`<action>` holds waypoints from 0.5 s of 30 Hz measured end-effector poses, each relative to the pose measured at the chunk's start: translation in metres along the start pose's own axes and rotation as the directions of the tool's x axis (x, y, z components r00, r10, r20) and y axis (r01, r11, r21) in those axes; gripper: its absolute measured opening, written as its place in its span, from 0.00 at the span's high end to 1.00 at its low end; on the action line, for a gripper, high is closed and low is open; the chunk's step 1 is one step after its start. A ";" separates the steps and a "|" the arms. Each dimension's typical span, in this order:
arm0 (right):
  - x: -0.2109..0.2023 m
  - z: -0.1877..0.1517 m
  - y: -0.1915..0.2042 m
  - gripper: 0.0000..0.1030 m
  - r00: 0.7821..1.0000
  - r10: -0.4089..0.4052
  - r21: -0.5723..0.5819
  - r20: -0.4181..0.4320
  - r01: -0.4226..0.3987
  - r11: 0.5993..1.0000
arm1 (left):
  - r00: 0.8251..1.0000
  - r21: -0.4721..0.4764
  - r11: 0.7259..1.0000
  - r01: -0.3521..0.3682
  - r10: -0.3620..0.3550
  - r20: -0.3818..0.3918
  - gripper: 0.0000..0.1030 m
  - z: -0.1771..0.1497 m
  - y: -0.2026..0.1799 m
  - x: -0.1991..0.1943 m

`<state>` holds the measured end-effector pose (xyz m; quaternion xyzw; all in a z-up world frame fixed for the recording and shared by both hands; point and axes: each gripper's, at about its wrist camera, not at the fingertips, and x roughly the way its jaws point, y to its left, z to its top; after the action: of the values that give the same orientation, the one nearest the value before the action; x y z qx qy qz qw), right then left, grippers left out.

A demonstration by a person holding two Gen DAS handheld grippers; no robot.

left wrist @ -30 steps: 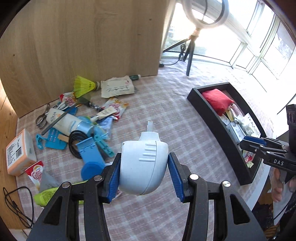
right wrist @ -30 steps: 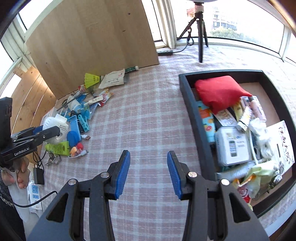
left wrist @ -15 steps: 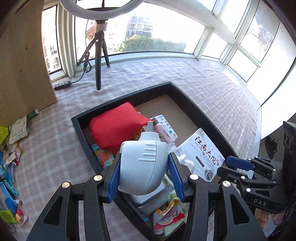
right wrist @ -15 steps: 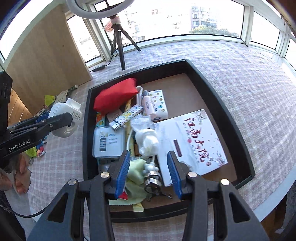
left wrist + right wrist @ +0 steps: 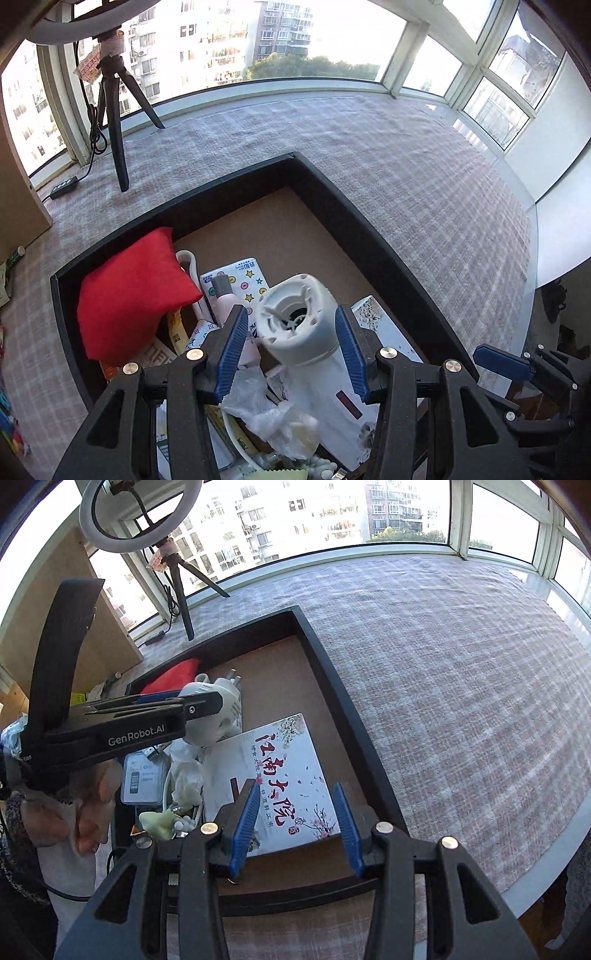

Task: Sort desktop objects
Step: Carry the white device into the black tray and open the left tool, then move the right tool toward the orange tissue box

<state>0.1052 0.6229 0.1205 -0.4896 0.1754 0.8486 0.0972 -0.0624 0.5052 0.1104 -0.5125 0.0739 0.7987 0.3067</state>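
My left gripper [image 5: 291, 343] hangs over the black tray [image 5: 332, 206], shut on a white plug-in device [image 5: 299, 325]. The device is tipped, so its round vented end faces the camera. The right wrist view shows the same device [image 5: 216, 720], prongs up, at the left gripper's [image 5: 201, 703] tips. My right gripper [image 5: 295, 823] is over the tray's [image 5: 332, 686] near right corner, above a white booklet [image 5: 280, 771] with red writing. Its jaws are opening and nothing is between them.
The tray also holds a red cushion [image 5: 133, 295], a star-patterned pack [image 5: 240, 277], a plastic bag [image 5: 273, 417] and a white box [image 5: 142, 779]. A ring-light tripod [image 5: 114, 129] stands behind on the checked cloth. A wooden board [image 5: 74, 638] is at the left. The table edge [image 5: 554, 853] runs close on the right.
Both grippers swung from the clutter pile across to above the tray. The white device tipped in the left jaws, showing its round end. The right jaws stand slightly wider.
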 end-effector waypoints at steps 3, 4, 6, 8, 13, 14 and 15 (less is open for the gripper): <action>0.002 0.008 0.010 0.55 1.000 0.024 -0.019 -0.002 -0.024 1.000 | 0.999 -0.038 0.999 -0.016 0.017 0.032 0.54 0.000 0.017 -0.019; 0.002 0.011 0.015 0.55 1.000 0.028 -0.031 0.000 -0.028 0.999 | 0.999 -0.054 0.998 -0.018 0.020 0.044 0.54 -0.002 0.025 -0.026; 0.003 0.016 0.032 0.55 0.999 0.052 -0.063 0.005 -0.052 0.997 | 0.997 -0.091 0.995 -0.035 0.041 0.060 0.54 -0.008 0.046 -0.040; 0.005 0.021 0.055 0.55 0.997 0.081 -0.105 0.006 -0.080 0.991 | 0.995 -0.131 0.989 -0.065 0.074 0.071 0.54 -0.018 0.072 -0.056; 0.013 0.030 0.128 0.55 0.987 0.159 -0.211 -0.005 -0.157 0.965 | 0.982 -0.253 0.958 -0.136 0.164 0.094 0.54 -0.055 0.153 -0.102; 0.015 0.032 0.145 0.55 0.985 0.173 -0.232 -0.008 -0.170 0.958 | 0.977 -0.277 0.948 -0.160 0.193 0.095 0.54 -0.064 0.171 -0.112; 0.017 0.033 0.164 0.55 0.983 0.186 -0.255 -0.011 -0.182 0.949 | 0.971 -0.301 0.936 -0.184 0.220 0.093 0.54 -0.074 0.190 -0.121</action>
<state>0.0145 0.4852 0.1539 -0.4742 0.1089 0.8725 -0.0450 -0.0779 0.2712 0.1440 -0.4906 -0.0109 0.8586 0.1484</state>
